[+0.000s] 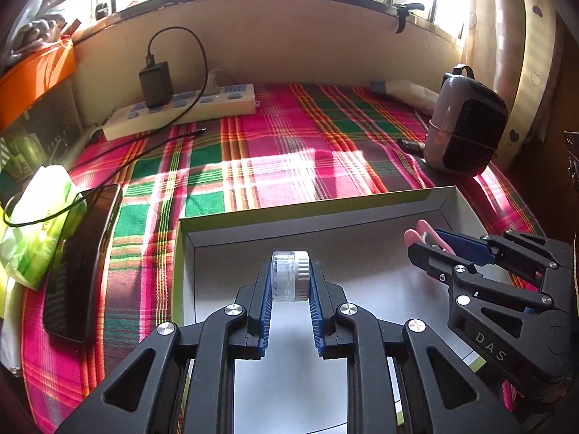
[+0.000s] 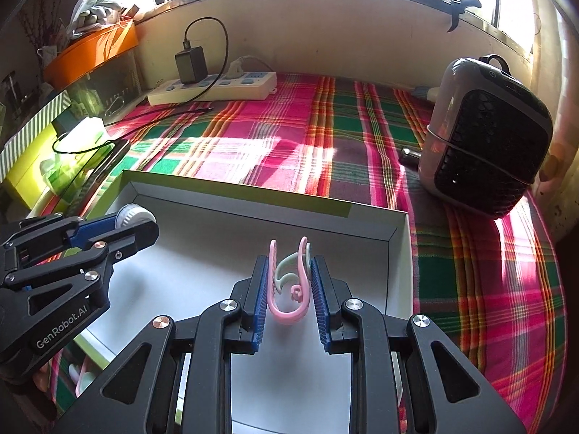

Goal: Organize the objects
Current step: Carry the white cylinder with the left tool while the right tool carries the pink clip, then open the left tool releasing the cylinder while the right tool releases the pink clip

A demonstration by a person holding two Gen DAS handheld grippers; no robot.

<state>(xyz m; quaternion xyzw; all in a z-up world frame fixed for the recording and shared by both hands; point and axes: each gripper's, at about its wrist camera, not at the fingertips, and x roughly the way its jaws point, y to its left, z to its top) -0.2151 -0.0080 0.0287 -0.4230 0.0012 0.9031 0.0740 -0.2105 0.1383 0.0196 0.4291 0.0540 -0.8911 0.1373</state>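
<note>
My left gripper point(image 1: 289, 276) is shut on a small round jar with a silver lid point(image 1: 290, 275), held above the floor of a shallow white box with a green rim point(image 1: 307, 208). It also shows in the right wrist view point(image 2: 135, 222), with the jar point(image 2: 132, 215) between its fingers. My right gripper point(image 2: 288, 276) is shut on pink and pale green plastic clips point(image 2: 289, 282), held over the same box point(image 2: 398, 253). In the left wrist view the right gripper point(image 1: 430, 240) sits at the box's right side with the pink clips point(image 1: 416, 233) sticking out.
A plaid cloth point(image 1: 271, 144) covers the surface. A power strip with a black charger point(image 1: 181, 108) lies at the back left. A black phone point(image 1: 83, 260) and green tissue pack point(image 1: 39, 217) lie left. A small heater point(image 2: 488, 133) stands at right. More clips point(image 2: 81, 376) lie beside the box.
</note>
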